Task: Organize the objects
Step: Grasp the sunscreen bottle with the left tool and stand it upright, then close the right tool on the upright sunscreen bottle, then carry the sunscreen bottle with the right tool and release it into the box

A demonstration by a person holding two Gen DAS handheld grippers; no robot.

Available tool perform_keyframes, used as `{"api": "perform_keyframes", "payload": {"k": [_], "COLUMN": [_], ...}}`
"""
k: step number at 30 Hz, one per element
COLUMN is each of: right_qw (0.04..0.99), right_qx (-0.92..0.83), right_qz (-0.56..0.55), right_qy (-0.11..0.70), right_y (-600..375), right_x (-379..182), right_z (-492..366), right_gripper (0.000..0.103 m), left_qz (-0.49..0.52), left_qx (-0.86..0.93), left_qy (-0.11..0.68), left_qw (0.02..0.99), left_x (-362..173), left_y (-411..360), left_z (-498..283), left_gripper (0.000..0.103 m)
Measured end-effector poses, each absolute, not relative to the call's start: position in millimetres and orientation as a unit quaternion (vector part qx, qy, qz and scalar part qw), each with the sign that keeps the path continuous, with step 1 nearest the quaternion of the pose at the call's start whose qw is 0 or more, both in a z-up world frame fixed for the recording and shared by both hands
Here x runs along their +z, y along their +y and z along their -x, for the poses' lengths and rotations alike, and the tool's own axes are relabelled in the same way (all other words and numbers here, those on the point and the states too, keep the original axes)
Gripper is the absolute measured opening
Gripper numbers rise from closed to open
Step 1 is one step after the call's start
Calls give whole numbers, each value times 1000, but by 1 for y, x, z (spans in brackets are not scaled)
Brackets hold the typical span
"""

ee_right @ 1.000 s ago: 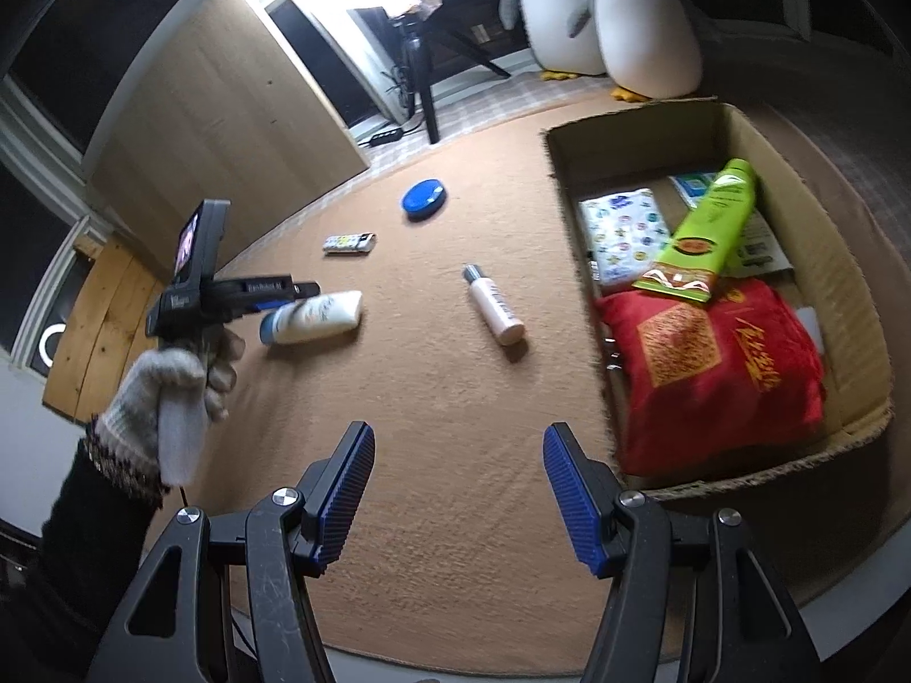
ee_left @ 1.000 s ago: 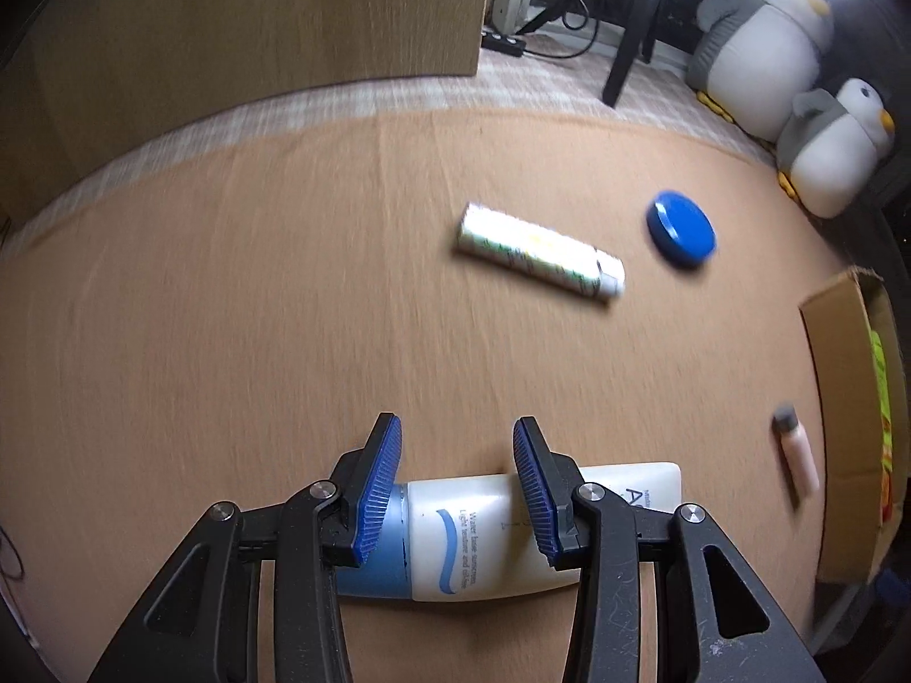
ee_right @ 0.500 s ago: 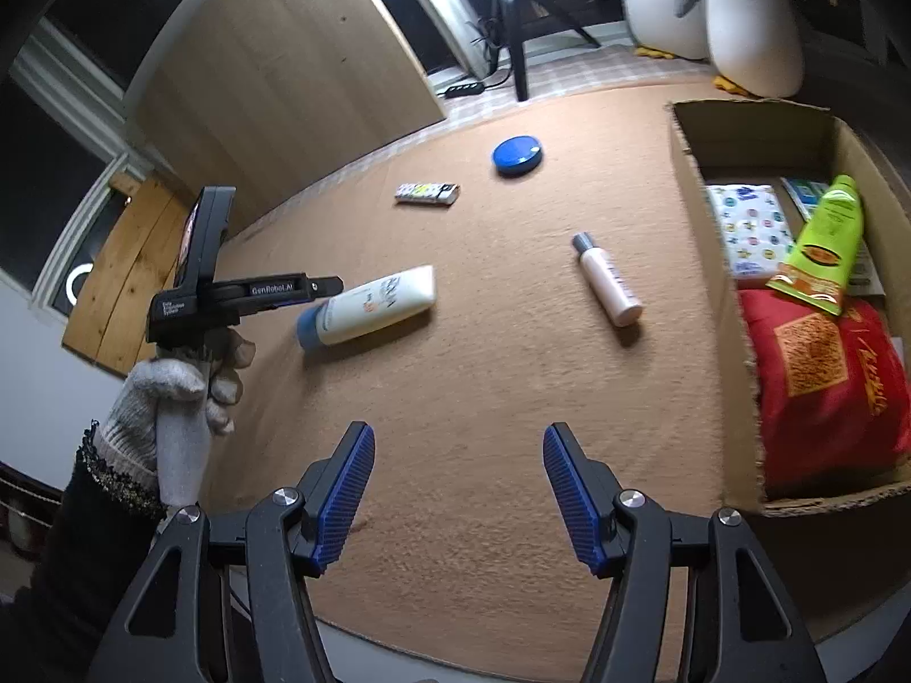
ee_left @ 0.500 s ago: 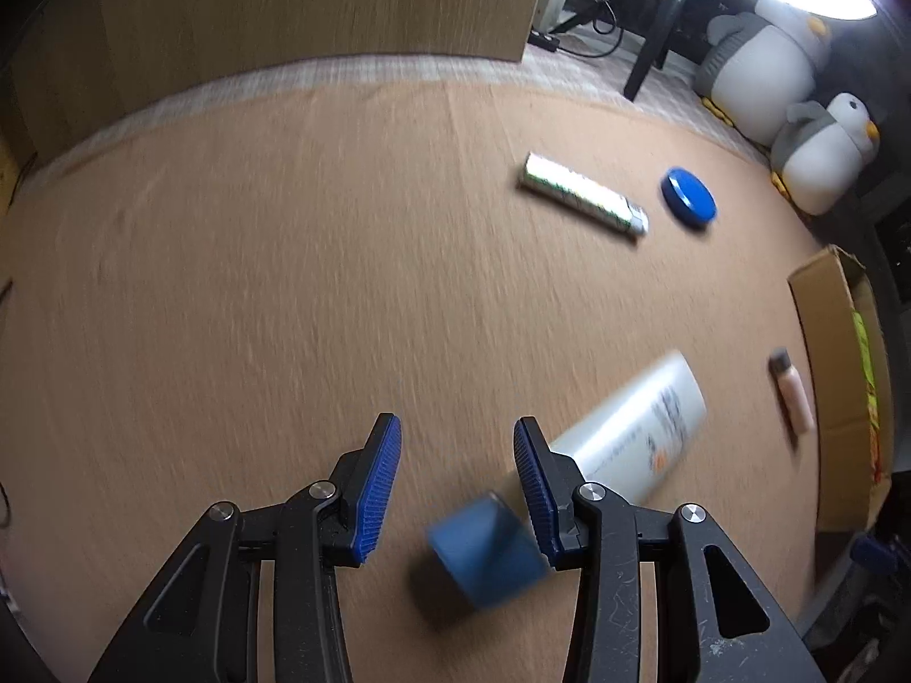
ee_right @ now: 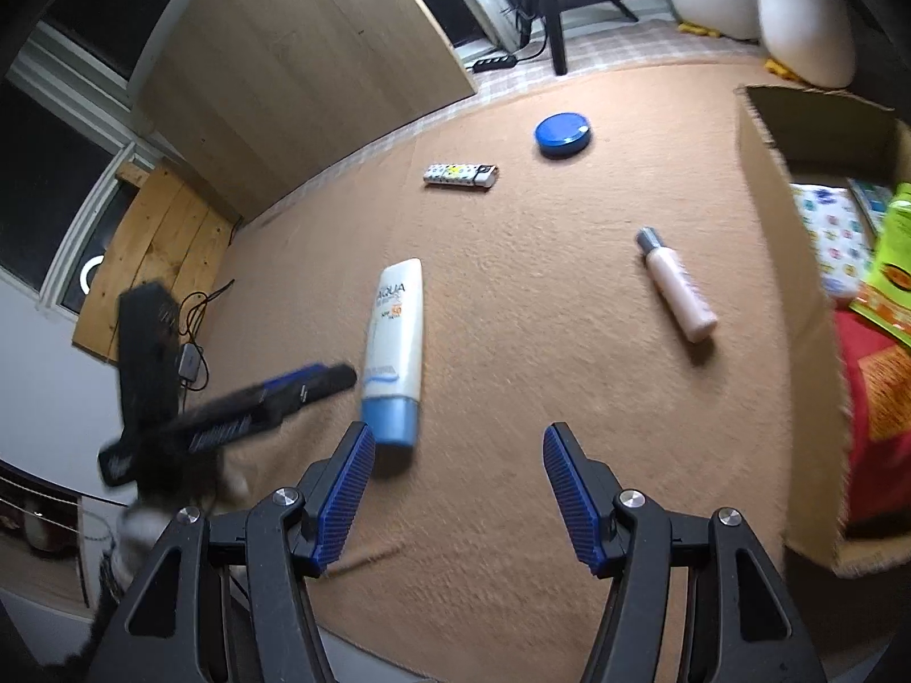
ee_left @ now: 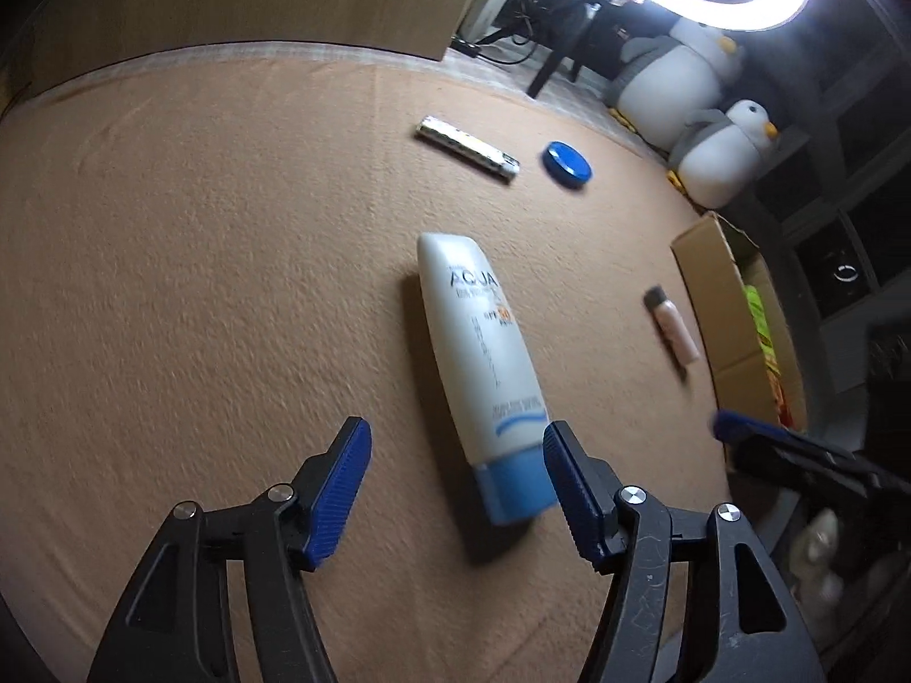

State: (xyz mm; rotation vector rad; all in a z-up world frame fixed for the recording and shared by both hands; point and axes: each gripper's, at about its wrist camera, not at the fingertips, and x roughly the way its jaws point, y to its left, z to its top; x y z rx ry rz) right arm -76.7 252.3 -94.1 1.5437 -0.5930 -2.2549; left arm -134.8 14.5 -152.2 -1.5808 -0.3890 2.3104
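A white sunscreen tube (ee_left: 478, 341) with a blue cap lies on the tan carpet, pointing away from me. My left gripper (ee_left: 456, 430) stands over its cap end with the jaws opening. The cap sits between them, close to the right pad (ee_left: 569, 489), and neither pad presses on it. In the right wrist view the same tube (ee_right: 396, 330) lies just ahead of the left fingertip of my right gripper (ee_right: 458, 432), which is open with only carpet between its pads. The blurred left gripper (ee_right: 319, 381) reaches in from the left beside the cap.
A blue round tin (ee_right: 562, 135), a patterned stick (ee_right: 461, 174) and a small pink bottle (ee_right: 677, 290) lie on the carpet. A cardboard box (ee_right: 786, 284) at the right holds a red pack, a green tube and a patterned pack. Plush penguins (ee_left: 723, 153) and a stand are behind.
The tube was crosswise between the left jaws; it swung round and now lies lengthwise, with the jaws spread wider. The right gripper has moved left toward the tube.
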Motion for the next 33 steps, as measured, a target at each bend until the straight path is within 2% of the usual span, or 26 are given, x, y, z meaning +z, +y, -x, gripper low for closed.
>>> {"api": "perform_keyframes", "payload": {"k": [5, 16, 18, 20, 23, 33], "right_qw": [195, 219, 222, 226, 233, 227], "right_qx": [-769, -748, -746, -742, -734, -736], "right_qz": [-562, -595, -598, -603, -611, -604], "right_qy": [-235, -198, -193, -188, -186, -205], "right_y": [236, 184, 179, 174, 170, 182], "right_x": [-110, -135, -137, -140, -145, -144], "right_z": [98, 134, 137, 141, 143, 137], "right_gripper": [58, 58, 58, 58, 58, 45], "left_qz": [559, 568, 569, 570, 571, 562], "left_qx": [801, 791, 788, 786, 782, 788], "left_qy": [-133, -129, -136, -144, -153, -157], "left_qw": [167, 185, 190, 193, 196, 195], "left_x": [-157, -168, -170, -172, -175, -167], "left_y": [19, 37, 39, 39, 40, 48], "left_z": [132, 140, 142, 144, 146, 145], "left_gripper": [67, 65, 63, 54, 49, 48]}}
